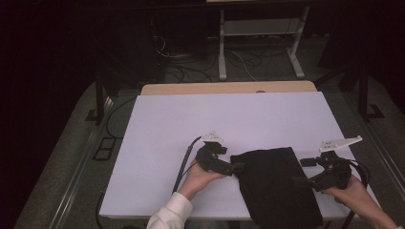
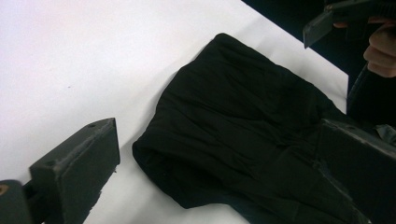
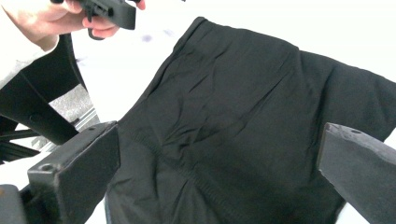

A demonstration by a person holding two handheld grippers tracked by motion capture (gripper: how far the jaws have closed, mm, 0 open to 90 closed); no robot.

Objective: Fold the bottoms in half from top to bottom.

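A black folded cloth (image 1: 277,186) lies on the white table (image 1: 191,124) at the front right and reaches the table's near edge. My left gripper (image 1: 236,168) is at the cloth's left edge, jaws wide apart and open. In the left gripper view the cloth (image 2: 243,135) lies flat on the table ahead of the left gripper (image 2: 218,135), untouched by the pads. My right gripper (image 1: 304,171) is at the cloth's right edge, also open. In the right gripper view the cloth (image 3: 247,116) spreads beyond the right gripper (image 3: 219,135), with the other hand's gripper (image 3: 112,11) at the top left.
A wooden table edge (image 1: 229,88) shows behind the white top. Beyond it on the dark floor stand a metal frame (image 1: 258,28) and loose cables (image 1: 191,71). A black cable (image 1: 184,162) trails from my left gripper across the table.
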